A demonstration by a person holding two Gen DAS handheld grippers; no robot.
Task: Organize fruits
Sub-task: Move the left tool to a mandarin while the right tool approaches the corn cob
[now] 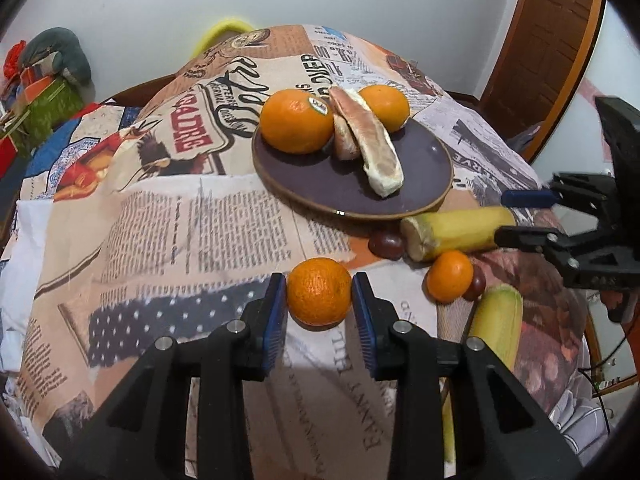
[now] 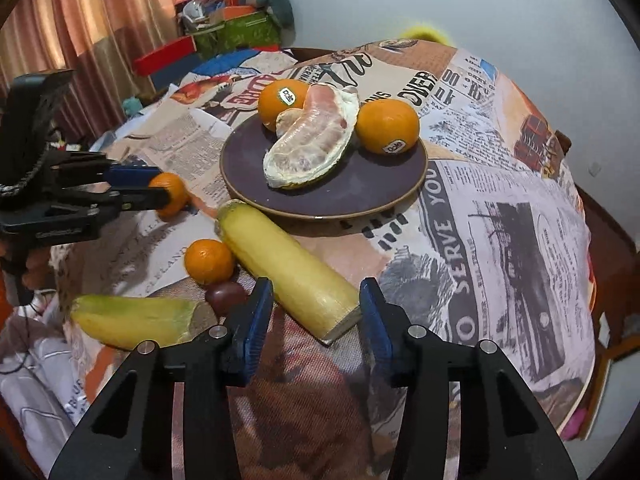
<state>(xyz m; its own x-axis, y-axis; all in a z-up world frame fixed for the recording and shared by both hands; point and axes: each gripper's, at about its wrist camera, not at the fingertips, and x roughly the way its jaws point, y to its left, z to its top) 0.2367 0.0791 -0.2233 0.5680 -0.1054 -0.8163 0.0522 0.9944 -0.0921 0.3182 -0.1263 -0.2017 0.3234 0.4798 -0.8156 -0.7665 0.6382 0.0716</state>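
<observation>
At lower centre, the left claw (image 1: 319,294) grips a small orange (image 1: 319,291); the right claw (image 2: 316,312) stands open around a sugarcane piece (image 2: 286,266).

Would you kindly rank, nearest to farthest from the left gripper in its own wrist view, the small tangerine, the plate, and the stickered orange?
1. Small tangerine, between the left gripper's jaws.
2. Plate, beyond, slightly right.
3. Stickered orange, on the plate's far left.
</observation>
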